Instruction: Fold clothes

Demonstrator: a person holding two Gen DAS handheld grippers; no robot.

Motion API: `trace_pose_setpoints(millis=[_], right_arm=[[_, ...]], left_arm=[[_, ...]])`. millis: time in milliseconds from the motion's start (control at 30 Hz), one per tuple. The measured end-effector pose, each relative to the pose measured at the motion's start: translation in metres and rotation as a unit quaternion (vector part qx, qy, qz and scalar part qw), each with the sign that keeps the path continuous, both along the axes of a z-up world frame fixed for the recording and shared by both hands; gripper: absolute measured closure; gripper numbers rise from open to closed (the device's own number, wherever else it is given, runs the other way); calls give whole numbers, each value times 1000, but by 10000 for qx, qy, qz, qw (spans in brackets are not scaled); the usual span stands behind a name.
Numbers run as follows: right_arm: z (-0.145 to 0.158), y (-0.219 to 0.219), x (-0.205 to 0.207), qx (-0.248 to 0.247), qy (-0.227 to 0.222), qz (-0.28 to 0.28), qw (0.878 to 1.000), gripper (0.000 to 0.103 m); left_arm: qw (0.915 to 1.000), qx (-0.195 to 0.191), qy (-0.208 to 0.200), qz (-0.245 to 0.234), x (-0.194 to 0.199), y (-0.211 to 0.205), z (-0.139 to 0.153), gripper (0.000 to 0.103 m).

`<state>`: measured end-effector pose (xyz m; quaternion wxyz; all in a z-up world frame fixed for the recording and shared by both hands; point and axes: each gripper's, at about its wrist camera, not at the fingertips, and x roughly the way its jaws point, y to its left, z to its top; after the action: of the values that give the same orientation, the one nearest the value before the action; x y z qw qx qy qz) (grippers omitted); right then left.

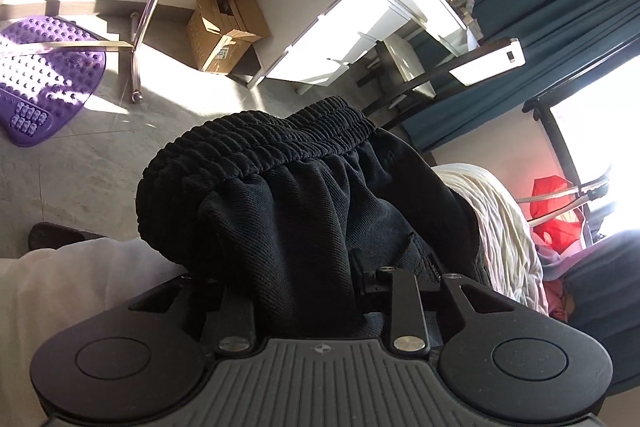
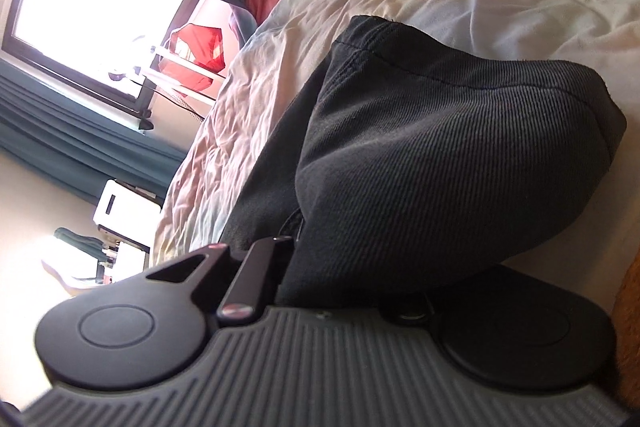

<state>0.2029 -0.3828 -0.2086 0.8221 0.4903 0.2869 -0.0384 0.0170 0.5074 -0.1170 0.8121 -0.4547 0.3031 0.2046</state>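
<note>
No text could be read with certainty anywhere. A cardboard box on the floor, far ahead and to the left of the left gripper, carried large printing on its side and a small white label with blue marks, both too blurred to make out. Nothing in the right wrist view bore any letters, numbers, brands or signs.

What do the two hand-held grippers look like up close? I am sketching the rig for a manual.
Both match. The left hand-held gripper has a grey ribbed body with a small round emblem, two matt black round discs at its sides, and black link bars pinned with silver screws. The right hand-held gripper shows the same grey ribbing, black discs and bars. No cables or sleeves are visible.
</note>
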Motion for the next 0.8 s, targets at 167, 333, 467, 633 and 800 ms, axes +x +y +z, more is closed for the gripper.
trace_pose_setpoints(millis=[167, 333, 467, 633, 800], right_arm=[[-2, 1, 5, -56, 5, -41, 10000, 82], [-7, -4, 4, 85, -75, -175, 9998, 55], [-8, -7, 5, 186, -253, -297, 9991, 39], [-12, -7, 16, 94, -243, -290, 9992, 39], [-12, -8, 31, 58, -420, -114, 9990, 39]], left_arm=[[9984, 433, 263, -261, -13, -24, 14, 31], [9921, 1147, 466, -225, -32, -34, 42, 22], [9825, 1773, 447, -366, -31, -49, 70, 22], [9692, 2343, 164, -744, -8, -94, 98, 21], [9513, 2729, -145, -1428, 31, -160, 101, 21]])
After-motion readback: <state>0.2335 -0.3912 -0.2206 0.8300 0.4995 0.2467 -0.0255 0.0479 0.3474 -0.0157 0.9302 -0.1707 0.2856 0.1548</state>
